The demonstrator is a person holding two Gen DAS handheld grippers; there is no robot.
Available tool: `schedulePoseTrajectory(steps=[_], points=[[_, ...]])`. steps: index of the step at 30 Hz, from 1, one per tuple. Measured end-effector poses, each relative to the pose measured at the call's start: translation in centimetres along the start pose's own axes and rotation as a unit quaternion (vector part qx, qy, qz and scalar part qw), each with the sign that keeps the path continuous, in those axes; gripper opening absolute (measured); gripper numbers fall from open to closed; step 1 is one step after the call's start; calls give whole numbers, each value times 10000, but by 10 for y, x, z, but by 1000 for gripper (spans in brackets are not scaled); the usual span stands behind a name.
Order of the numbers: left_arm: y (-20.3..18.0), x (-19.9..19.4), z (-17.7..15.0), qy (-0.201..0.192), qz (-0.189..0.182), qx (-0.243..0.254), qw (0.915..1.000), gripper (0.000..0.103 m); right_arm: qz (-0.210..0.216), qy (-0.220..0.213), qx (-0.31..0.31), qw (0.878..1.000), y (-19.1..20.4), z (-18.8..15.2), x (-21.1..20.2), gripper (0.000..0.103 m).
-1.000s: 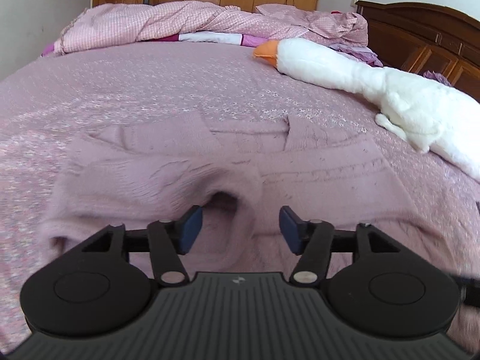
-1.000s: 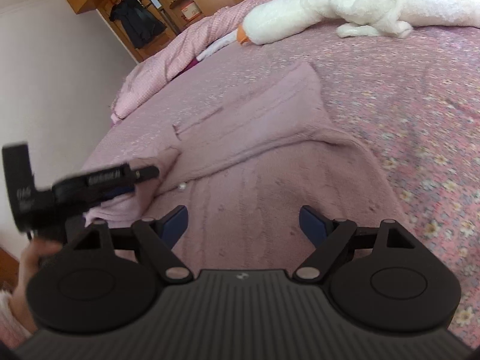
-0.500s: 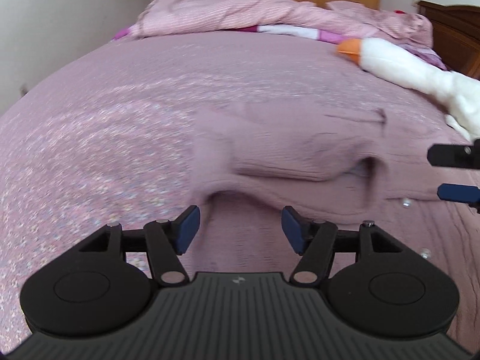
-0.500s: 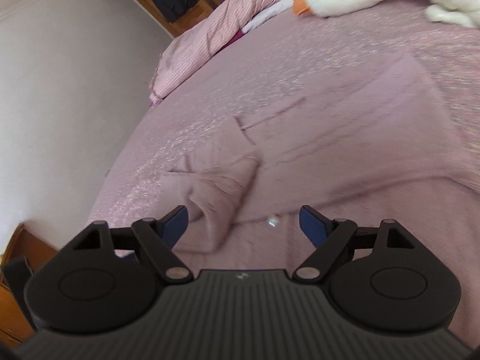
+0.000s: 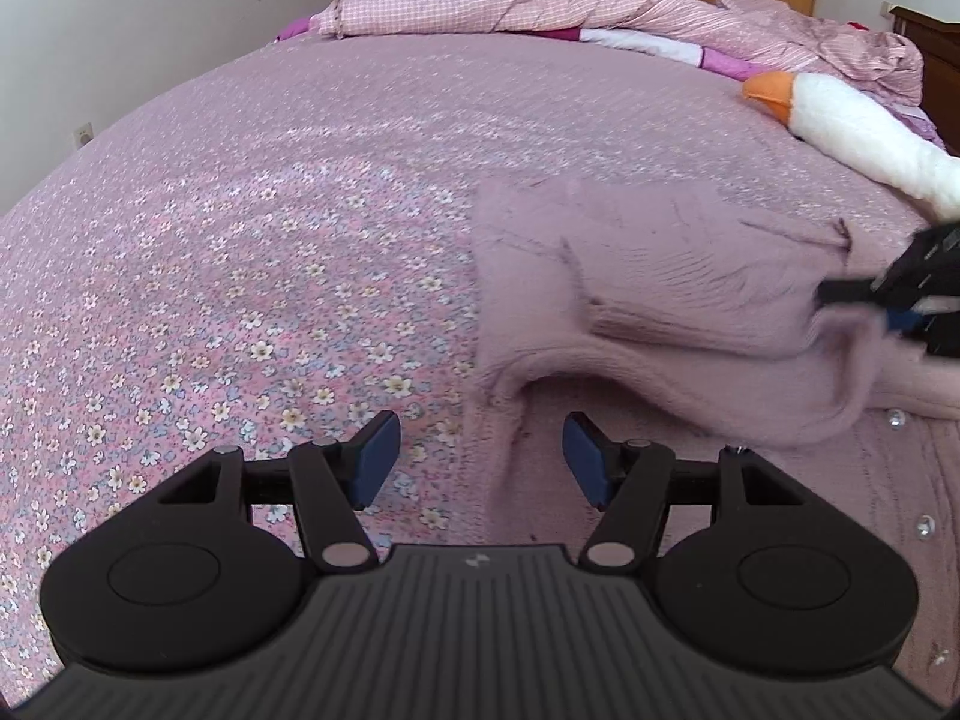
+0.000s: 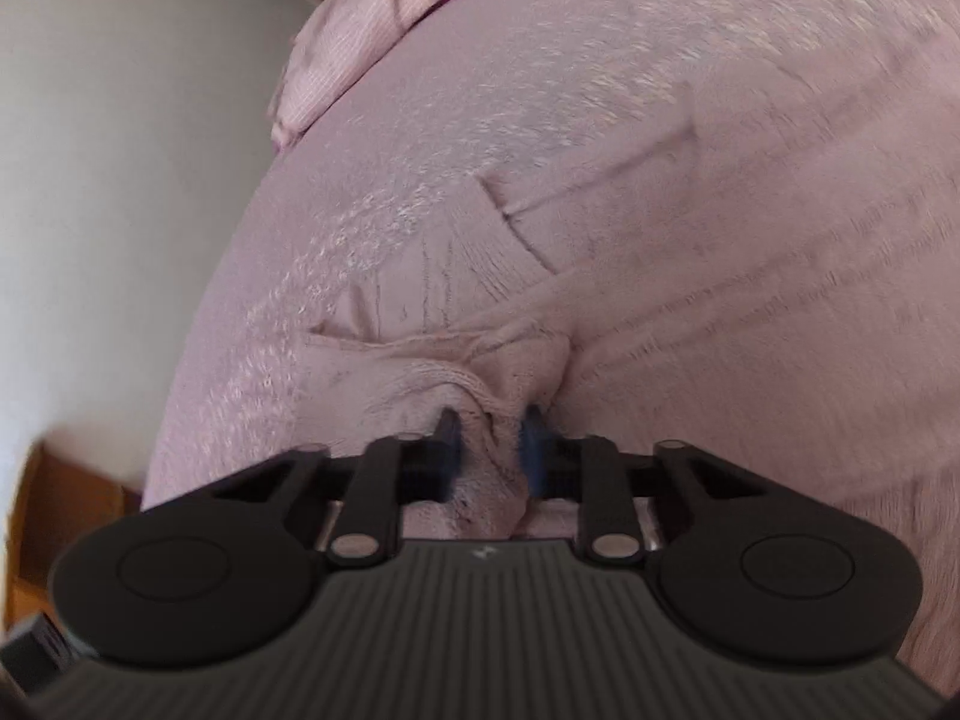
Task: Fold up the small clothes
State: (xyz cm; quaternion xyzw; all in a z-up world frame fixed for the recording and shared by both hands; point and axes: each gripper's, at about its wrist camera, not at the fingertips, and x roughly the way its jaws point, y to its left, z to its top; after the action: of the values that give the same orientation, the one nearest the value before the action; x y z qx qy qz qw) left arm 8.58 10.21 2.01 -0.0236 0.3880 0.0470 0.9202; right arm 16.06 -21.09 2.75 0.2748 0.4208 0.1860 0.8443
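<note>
Presently gripping a bunched fold of the pink knitted cardigan (image 6: 600,312) with the right tool (image 6: 489,444), pads closed on the cloth, presumably to carry that sleeve edge across the body for a fold. Lying spread on the bed (image 5: 240,210), just short of the white goose toy (image 5: 864,132). Hovering low at the cardigan's near-left edge: left tool (image 5: 480,450), gaping, empty, angled forward, likely ready to pin or smooth.
</note>
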Motion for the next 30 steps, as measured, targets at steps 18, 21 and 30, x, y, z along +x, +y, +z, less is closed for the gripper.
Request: schedulePoseTrajectory(steps=[18, 21, 30], points=[[2, 5, -2, 202, 69, 31, 9998, 69, -1114, -643, -1542, 9796, 14, -18, -13, 39], [4, 2, 0, 286, 61, -22, 9996, 69, -996, -868, -1915, 9726, 27, -23, -21, 51], [7, -9, 0, 283, 87, -15, 9996, 69, -290, -441, -2814, 9581, 77, -48, -1, 52]])
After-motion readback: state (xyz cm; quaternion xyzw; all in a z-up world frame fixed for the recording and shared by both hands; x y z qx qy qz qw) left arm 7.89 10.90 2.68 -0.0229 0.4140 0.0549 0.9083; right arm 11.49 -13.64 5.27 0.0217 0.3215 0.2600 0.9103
